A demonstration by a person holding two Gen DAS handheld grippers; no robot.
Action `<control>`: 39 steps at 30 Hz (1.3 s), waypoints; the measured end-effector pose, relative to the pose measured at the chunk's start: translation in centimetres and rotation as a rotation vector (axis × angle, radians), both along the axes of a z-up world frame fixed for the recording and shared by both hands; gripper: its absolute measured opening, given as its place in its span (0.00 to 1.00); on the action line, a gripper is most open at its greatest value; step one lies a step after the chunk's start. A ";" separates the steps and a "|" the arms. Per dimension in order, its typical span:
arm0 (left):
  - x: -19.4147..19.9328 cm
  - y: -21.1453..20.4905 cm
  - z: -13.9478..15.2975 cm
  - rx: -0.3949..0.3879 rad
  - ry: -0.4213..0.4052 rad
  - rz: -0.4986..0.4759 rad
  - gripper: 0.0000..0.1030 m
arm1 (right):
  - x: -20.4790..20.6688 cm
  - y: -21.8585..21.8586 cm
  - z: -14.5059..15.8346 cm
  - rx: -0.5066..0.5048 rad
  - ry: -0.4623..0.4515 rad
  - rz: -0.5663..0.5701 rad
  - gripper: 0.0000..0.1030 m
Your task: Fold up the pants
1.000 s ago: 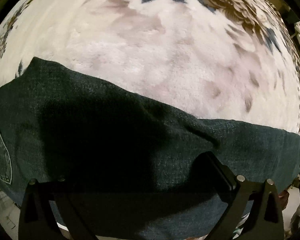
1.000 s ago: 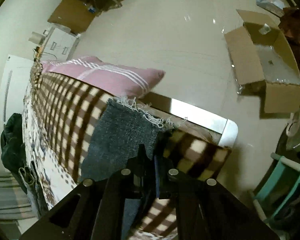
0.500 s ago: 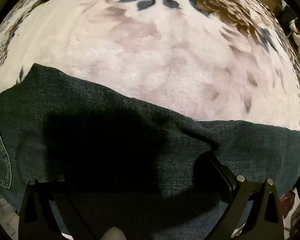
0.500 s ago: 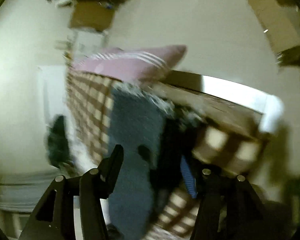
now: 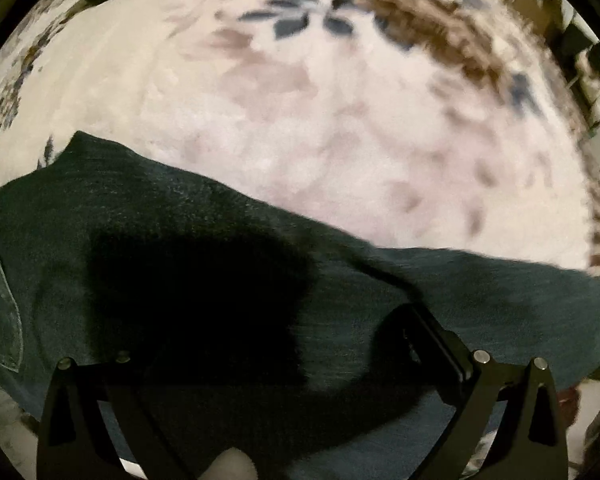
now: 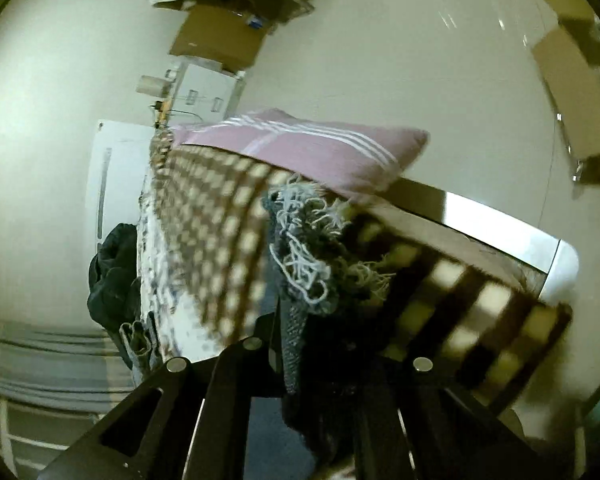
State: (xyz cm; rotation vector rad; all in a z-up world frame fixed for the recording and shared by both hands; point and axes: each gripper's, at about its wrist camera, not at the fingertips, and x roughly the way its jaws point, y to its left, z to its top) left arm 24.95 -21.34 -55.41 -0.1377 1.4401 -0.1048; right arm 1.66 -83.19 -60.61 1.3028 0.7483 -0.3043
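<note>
Gripping the frayed hem of the dark jeans (image 6: pixel 300 248) — the right gripper (image 6: pixel 320 344) is closing on the denim.
The left gripper (image 5: pixel 260 340) is hovering spread wide above the jeans, which are lying across a floral blanket (image 5: pixel 320 120) — a pink striped pillow (image 6: pixel 308 148) beyond.

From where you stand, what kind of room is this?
Most likely a bedroom at home: a bed with a checked blanket and a pink striped pillow, dark jeans spread on a floral fleece cover, cardboard boxes on the floor.

L cam: close, steeply down on pants (image 5: pixel 180 280); R cam: oblique, bed edge (image 6: pixel 500 232).
</note>
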 end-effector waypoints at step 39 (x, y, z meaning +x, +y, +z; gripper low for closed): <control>-6.1 21.9 6.0 -0.182 -0.106 0.243 1.00 | 11.7 52.8 5.9 -0.122 0.141 0.960 0.80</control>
